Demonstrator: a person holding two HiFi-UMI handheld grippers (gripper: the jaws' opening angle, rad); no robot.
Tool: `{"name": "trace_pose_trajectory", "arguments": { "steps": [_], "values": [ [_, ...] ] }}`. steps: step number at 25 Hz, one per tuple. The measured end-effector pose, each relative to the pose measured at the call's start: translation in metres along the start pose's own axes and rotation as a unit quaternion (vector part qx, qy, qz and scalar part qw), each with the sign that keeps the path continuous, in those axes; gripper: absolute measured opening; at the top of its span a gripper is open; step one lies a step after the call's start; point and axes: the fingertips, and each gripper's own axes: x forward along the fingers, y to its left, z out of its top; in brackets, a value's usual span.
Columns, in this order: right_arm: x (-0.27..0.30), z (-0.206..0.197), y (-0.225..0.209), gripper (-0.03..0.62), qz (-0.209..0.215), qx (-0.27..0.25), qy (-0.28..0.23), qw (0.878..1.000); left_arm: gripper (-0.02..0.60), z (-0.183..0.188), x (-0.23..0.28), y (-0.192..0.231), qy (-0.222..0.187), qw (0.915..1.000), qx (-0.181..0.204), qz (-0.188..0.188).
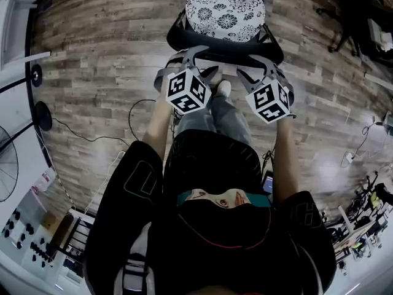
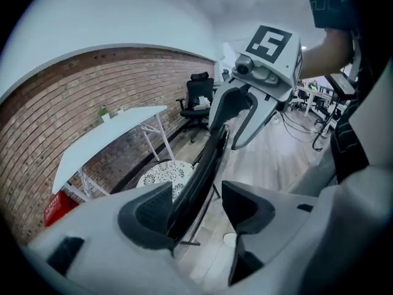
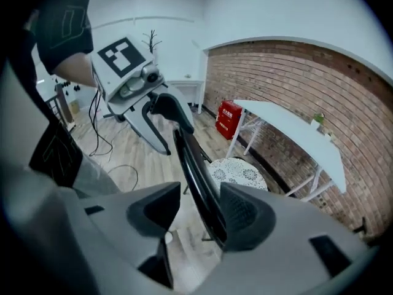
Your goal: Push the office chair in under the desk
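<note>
The office chair has a round flower-patterned seat (image 1: 225, 8) and a thin black backrest (image 1: 224, 45); it stands on the wood floor just ahead of the person. My left gripper (image 1: 195, 59) and right gripper (image 1: 261, 66) both straddle the backrest's top edge, left and right of its middle. In the left gripper view the backrest (image 2: 202, 171) lies against the left pad of my left gripper (image 2: 196, 204), with a gap to the other pad. In the right gripper view the backrest (image 3: 193, 165) runs beside the right pad of my right gripper (image 3: 199, 211). Both stand open. The white desk (image 3: 295, 134) stands along the brick wall beyond the chair.
A second black office chair (image 2: 198, 97) stands further along the brick wall. A red box (image 3: 228, 118) sits at the desk's end. Cables (image 1: 132, 118) trail over the floor near the person's feet. White furniture (image 1: 15, 23) and a fan (image 1: 6, 171) are at the left.
</note>
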Motion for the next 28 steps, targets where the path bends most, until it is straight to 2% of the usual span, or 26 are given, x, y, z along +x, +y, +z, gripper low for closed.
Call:
{"name": "trace_pose_trajectory", "arguments": {
  "steps": [4, 7, 12, 15, 20, 25, 28],
  "values": [
    [0.008, -0.009, -0.003, 0.225, -0.016, -0.053, 0.035, 0.998, 0.273, -0.002, 0.013, 0.004, 0.021, 0.9991, 0.036, 0.007],
    [0.02, -0.014, -0.006, 0.238, -0.026, -0.084, 0.058, 0.994, 0.279, -0.007, 0.021, 0.01, 0.032, 0.9983, 0.048, 0.01],
    [0.037, -0.016, -0.008, 0.247, -0.02, -0.085, 0.071, 0.994, 0.284, -0.016, 0.032, 0.016, 0.051, 0.9958, 0.076, 0.006],
    [0.048, -0.017, -0.01, 0.247, -0.021, -0.104, 0.089, 0.99, 0.285, -0.017, 0.035, 0.019, 0.054, 0.9945, 0.089, 0.006],
    [0.065, -0.026, -0.014, 0.233, -0.032, -0.143, 0.122, 0.982, 0.242, -0.023, 0.041, 0.026, 0.079, 0.9851, 0.148, 0.037],
    [0.078, -0.03, -0.017, 0.213, -0.031, -0.168, 0.139, 0.975, 0.245, -0.029, 0.053, 0.031, 0.086, 0.9816, 0.168, 0.027],
    [0.086, -0.031, -0.019, 0.185, -0.036, -0.178, 0.147, 0.972, 0.201, -0.035, 0.06, 0.036, 0.096, 0.9751, 0.197, 0.036]
  ]
}}
